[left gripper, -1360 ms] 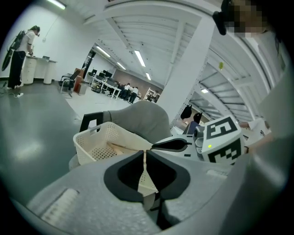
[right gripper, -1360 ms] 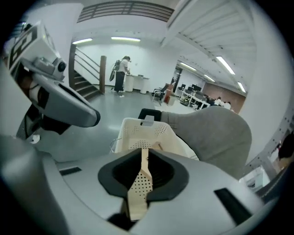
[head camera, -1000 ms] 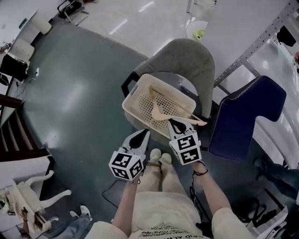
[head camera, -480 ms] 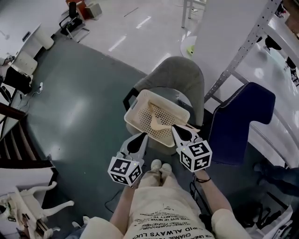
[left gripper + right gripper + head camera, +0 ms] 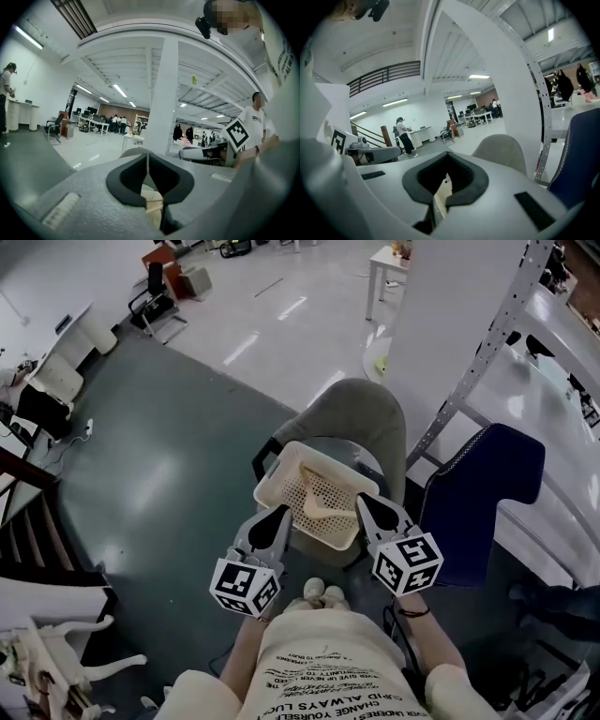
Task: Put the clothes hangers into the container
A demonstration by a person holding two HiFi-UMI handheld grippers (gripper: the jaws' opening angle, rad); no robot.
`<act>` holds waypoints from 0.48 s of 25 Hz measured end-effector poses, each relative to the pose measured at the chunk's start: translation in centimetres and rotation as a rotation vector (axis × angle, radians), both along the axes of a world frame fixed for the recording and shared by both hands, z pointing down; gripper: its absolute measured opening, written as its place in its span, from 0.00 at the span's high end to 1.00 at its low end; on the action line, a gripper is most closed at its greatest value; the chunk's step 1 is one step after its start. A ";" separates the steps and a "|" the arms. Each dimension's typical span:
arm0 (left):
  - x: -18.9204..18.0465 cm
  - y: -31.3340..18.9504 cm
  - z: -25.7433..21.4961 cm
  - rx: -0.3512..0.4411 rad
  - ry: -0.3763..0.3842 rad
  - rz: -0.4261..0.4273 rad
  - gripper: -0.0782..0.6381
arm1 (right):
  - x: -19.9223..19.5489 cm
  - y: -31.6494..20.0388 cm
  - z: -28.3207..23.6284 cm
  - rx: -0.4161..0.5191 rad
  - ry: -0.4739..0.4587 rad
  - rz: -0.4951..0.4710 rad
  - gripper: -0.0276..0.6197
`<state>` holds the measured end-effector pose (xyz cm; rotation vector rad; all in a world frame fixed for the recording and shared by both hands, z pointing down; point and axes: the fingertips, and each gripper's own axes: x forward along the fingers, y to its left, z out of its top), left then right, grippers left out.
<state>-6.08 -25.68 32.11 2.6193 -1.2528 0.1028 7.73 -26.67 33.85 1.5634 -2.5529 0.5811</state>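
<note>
The container [image 5: 277, 472], a cream perforated basket, sits on the seat of a grey chair [image 5: 361, 418]. Its near rim lies just beyond both grippers. A blue chair [image 5: 478, 488] stands close on the right, with a white perforated post [image 5: 478, 357] rising behind it. Open grey floor [image 5: 159, 465] lies to the left. One pale clothes hanger [image 5: 323, 513] lies inside the container; its right end is hidden behind the right gripper [image 5: 361, 501]. In both gripper views only a sliver of the container shows through the gap below the fingers. The left gripper [image 5: 283, 510] and the right gripper are held side by side in front of the person's body, pointing toward the container at close to level. Both pairs of fingers are clenched together with nothing between them.
</note>
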 end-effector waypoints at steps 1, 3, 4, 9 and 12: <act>0.0 0.0 -0.5 0.012 0.003 -0.002 0.85 | 0.1 0.0 -0.5 0.010 -0.005 0.004 0.95; -0.3 -0.1 -1.4 0.036 0.005 -0.007 0.85 | 0.3 0.0 -1.5 0.033 -0.015 0.012 0.95; -0.4 -0.1 -1.8 0.048 0.005 -0.010 0.85 | 0.4 0.1 -2.0 0.045 -0.017 0.015 0.95; -1.4 0.1 -3.4 0.087 0.004 -0.026 0.85 | 0.9 0.4 -3.4 0.079 -0.037 0.048 0.96; -1.8 0.2 -3.8 0.100 -0.012 -0.038 0.85 | 1.5 0.5 -3.9 0.093 -0.034 0.065 0.96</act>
